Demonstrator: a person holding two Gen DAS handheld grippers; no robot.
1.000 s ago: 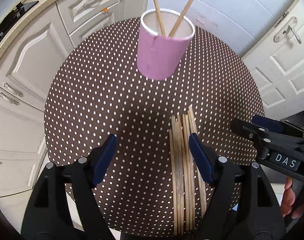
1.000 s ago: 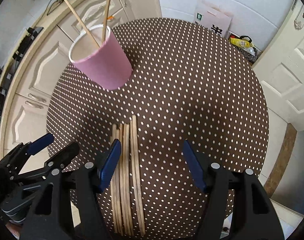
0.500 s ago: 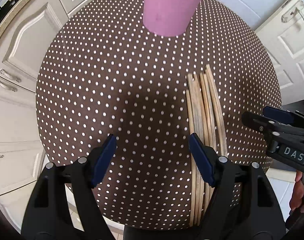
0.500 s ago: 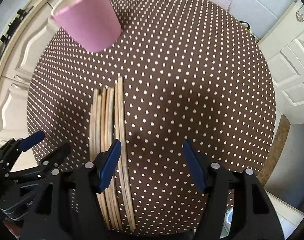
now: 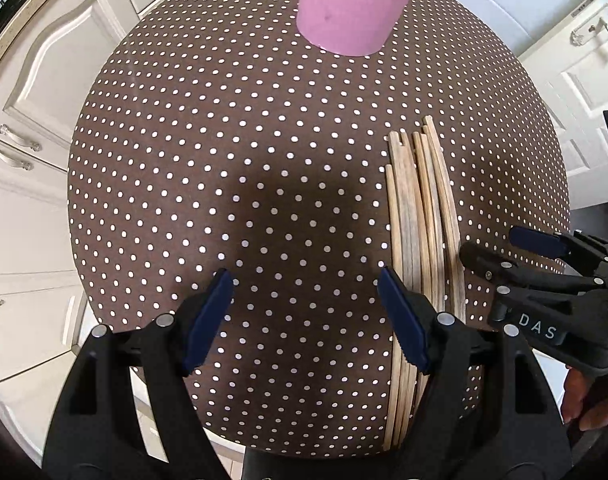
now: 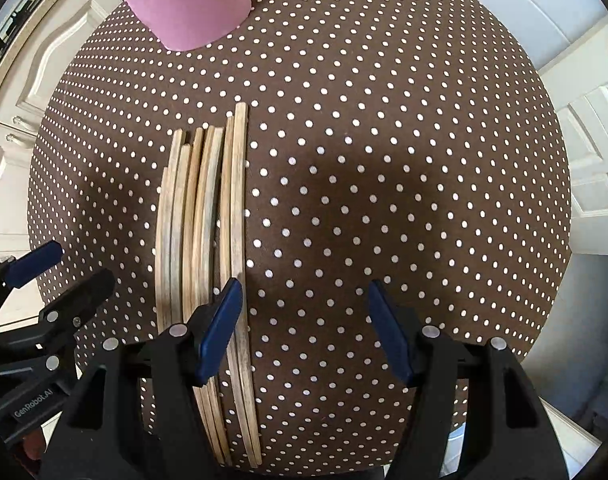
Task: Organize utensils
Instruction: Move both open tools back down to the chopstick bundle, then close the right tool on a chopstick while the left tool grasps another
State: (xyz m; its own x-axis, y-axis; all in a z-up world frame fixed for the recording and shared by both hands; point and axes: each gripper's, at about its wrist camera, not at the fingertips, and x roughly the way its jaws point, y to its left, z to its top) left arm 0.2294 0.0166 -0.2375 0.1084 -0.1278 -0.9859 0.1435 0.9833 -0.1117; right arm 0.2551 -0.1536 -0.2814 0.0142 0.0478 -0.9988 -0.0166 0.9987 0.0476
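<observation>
While they lie side by side in 1 tight row on the brown polka-dot tablecloth (image 5: 263,160), the wooden chopsticks (image 5: 420,216) run from the near edge of the round table toward its middle, their far ends uneven. Beyond them, at the far side, stands a pink paper cup (image 5: 352,4), well apart from the row. Left of the bundle hangs the left gripper (image 5: 304,320), jaws released with only cloth between them, its right finger (image 5: 402,326) overlapping the sticks' left edge. On the other side, the right gripper (image 6: 304,328) also stands spread and holds nothing; its left finger (image 6: 219,328) sits over the row's right edge. White cabinets (image 5: 35,92) line the left.
</observation>
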